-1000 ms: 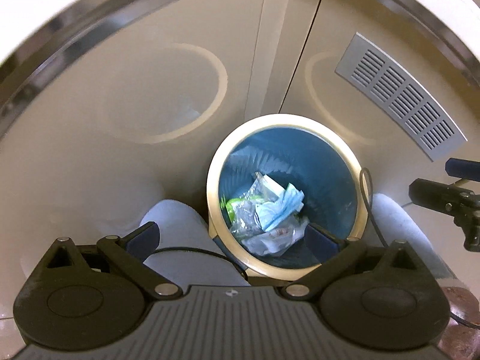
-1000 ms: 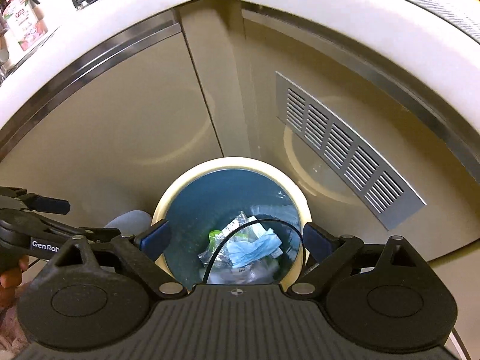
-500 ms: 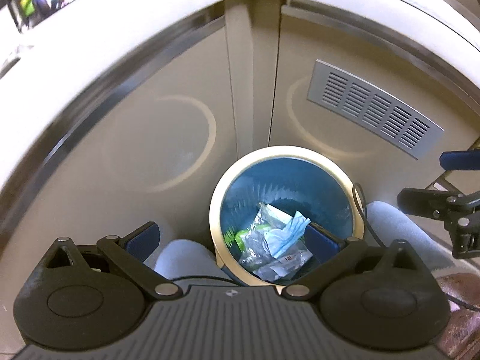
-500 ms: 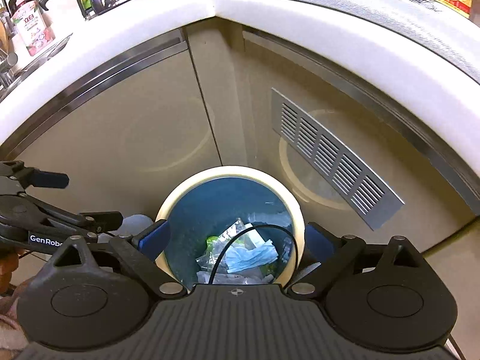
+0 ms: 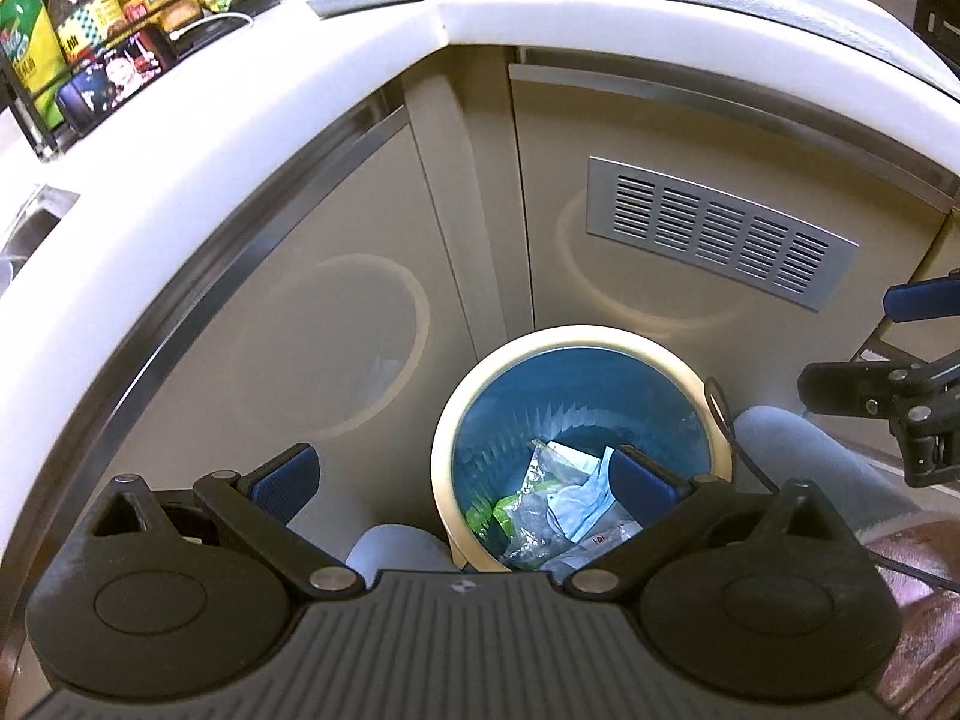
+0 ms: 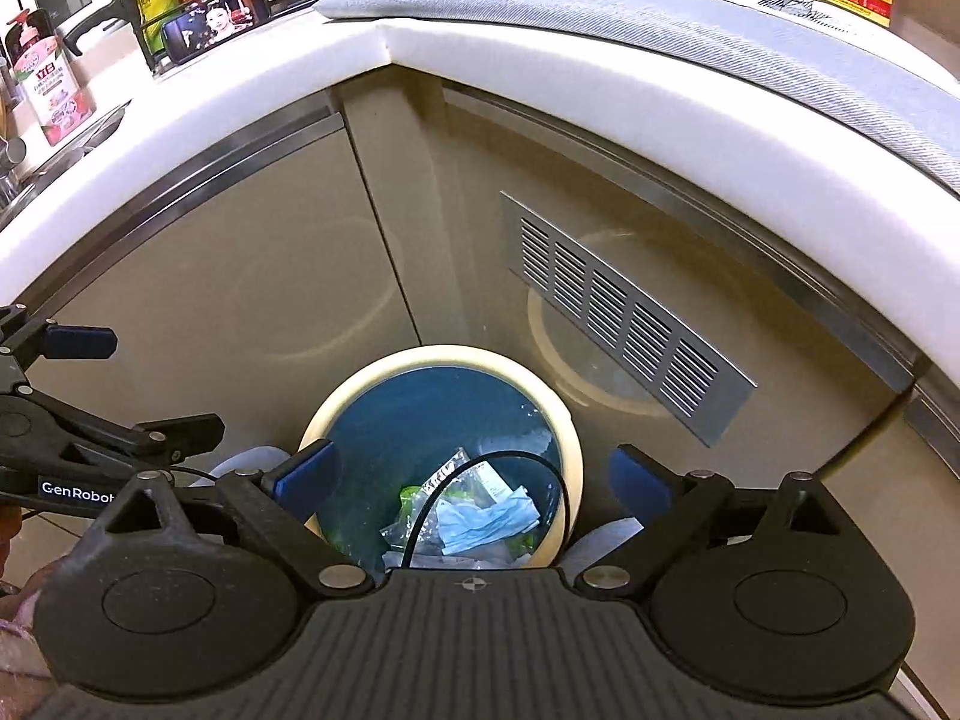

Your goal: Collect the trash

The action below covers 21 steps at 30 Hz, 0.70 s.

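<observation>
One bin (image 6: 573,450), two grippers (image 5: 462,477) (image 6: 474,483).

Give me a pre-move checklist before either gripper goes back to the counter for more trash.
1. Left gripper empty, jaws open: ok.
2. Right gripper empty, jaws open: ok.
3. Trash lying inside the bin, wrappers and a blue mask at the bottom: ok.
4. Room left in the bin: ok, only the bottom is covered.
5. Black cable clear of the bin: not ok, in the right wrist view it loops across the opening.
6. More trash waiting on the counter: cannot tell, only its edge and a grey cloth show.
</observation>
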### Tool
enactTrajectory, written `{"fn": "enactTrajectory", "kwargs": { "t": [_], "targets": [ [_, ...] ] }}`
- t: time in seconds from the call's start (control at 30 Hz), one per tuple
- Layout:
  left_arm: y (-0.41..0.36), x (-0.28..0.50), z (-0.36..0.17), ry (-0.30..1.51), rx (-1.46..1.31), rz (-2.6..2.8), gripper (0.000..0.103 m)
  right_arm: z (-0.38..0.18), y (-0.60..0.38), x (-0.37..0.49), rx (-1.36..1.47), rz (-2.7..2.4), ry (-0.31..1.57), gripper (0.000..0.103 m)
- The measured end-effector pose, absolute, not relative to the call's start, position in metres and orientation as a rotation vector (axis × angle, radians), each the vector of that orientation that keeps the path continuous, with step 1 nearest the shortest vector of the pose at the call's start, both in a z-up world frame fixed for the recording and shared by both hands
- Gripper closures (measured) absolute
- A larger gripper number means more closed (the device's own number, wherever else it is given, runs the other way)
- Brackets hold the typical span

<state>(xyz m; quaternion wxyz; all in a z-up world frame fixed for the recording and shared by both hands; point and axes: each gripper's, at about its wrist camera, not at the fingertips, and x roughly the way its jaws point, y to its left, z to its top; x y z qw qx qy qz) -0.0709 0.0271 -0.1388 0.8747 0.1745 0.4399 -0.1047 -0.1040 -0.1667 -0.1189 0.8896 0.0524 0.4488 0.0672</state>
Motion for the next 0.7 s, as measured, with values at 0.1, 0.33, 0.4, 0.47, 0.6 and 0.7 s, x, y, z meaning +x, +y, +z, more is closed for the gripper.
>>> {"fn": "enactTrajectory", "kwargs": {
  "t": [0.1, 0.33, 0.4, 0.47, 0.6, 0.7],
  "targets": [
    [0.0249, -0.0737, -0.1369, 0.907, 0.376, -0.218, 0.0, -0.1181, -0.168, -0.1064, 0.111, 0.141, 0.927, 0.005],
    [0.023, -0.0762, -0.1329, 0.887, 0.395, -0.217, 0.0, -0.1169, -0.1696, -0.1075, 0.117, 0.142, 0.92, 0.005],
    [0.0222, -0.0771, -0.1318, 0.879, 0.401, -0.218, 0.0, -0.1169, -0.1707, -0.1079, 0.122, 0.14, 0.92, 0.005],
    [0.0212, -0.0776, -0.1313, 0.875, 0.409, -0.221, 0.0, -0.1175, -0.1718, -0.1081, 0.128, 0.137, 0.921, 0.005],
    [0.0197, -0.0775, -0.1314, 0.872, 0.422, -0.222, 0.0, -0.1188, -0.1731, -0.1081, 0.136, 0.133, 0.925, 0.005],
    [0.02, -0.0778, -0.1312, 0.869, 0.427, -0.22, 0.0, -0.1188, -0.1731, -0.1081, 0.137, 0.131, 0.923, 0.005]
  ]
}}
